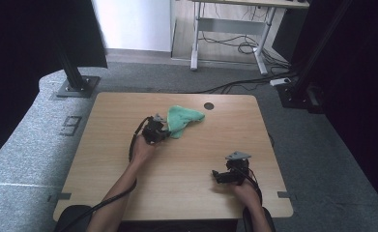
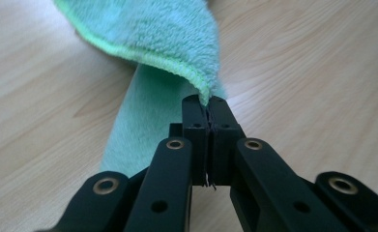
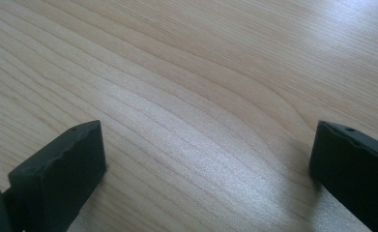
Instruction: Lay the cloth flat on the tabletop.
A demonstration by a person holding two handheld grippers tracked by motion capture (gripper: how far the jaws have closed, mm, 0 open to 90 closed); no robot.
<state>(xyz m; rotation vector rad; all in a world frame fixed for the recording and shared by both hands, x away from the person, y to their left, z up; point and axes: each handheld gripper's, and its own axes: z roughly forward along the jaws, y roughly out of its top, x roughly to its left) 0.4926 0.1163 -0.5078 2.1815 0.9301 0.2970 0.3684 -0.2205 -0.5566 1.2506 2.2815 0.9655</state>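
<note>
Wood table (image 1: 186, 183) on grey carpet; my left gripper (image 2: 207, 104) clamps green cloth (image 1: 182, 118) hem at frame centre; my right gripper (image 3: 206, 159) wide open, holding nothing, bare wood around.

Evenly lit from above in the high view, with brightest daylight at upper centre on the white wall; both upper corners sunk in near-black. Desk (image 1: 177, 164) well exposed, soft short shadows under the hands, slight softness overall and mild bending at the frame edges. In the left gripper view, cloth (image 2: 152, 34) blurred at the top, hem near the centre sharper, dull highlights on the black links. In the right gripper view, a pale sheen mid-frame on the wood grain, dark blurred shapes at both lower corners.
</note>
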